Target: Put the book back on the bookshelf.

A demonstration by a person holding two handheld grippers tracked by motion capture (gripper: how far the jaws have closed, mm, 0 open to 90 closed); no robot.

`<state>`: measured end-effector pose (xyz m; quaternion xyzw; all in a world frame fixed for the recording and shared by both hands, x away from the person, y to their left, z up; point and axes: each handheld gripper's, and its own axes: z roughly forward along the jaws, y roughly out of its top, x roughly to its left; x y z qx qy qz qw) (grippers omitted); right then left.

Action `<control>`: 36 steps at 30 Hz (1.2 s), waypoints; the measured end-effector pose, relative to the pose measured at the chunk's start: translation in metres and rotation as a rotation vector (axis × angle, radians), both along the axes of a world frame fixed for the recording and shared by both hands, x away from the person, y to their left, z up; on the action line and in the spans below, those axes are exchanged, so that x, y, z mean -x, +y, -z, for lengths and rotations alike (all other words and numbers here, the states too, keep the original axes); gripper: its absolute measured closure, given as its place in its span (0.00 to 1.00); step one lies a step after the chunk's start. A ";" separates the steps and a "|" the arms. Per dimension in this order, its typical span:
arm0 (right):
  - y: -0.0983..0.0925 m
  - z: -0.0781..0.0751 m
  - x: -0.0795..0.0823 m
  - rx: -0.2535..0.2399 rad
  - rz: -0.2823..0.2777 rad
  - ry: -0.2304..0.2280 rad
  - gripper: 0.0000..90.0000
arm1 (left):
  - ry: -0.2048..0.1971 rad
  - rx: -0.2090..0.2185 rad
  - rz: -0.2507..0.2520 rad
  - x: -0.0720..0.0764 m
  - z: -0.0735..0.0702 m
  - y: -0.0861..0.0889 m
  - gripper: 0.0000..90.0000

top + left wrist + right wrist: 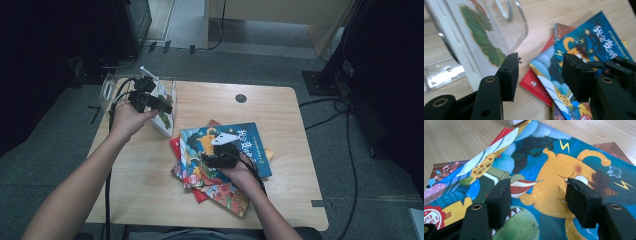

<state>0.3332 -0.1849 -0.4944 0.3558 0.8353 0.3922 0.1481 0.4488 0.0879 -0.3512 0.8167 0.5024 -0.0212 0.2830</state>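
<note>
Left tool, jaws wide and empty, beside a leaf-covered book in a clear holder. Right tool, wide, rests over the blue book.

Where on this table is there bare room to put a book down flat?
Free: the near-left table between the left forearm and the book pile, and the far-right stretch behind the pile, round the dark round spot. Crowded: the far-left corner with the clear bin and the centre-right pile.
</note>
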 end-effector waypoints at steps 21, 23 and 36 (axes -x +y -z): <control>-0.021 -0.010 0.007 -0.052 0.049 0.031 0.54 | -0.014 0.040 0.077 0.039 0.043 0.003 0.55; -0.026 -0.011 0.008 -0.068 0.058 0.035 0.56 | -0.019 0.047 0.085 0.042 0.046 0.002 0.55; -0.062 -0.013 0.030 -0.114 0.116 0.029 0.64 | -0.046 -0.021 0.155 0.053 0.065 -0.010 0.55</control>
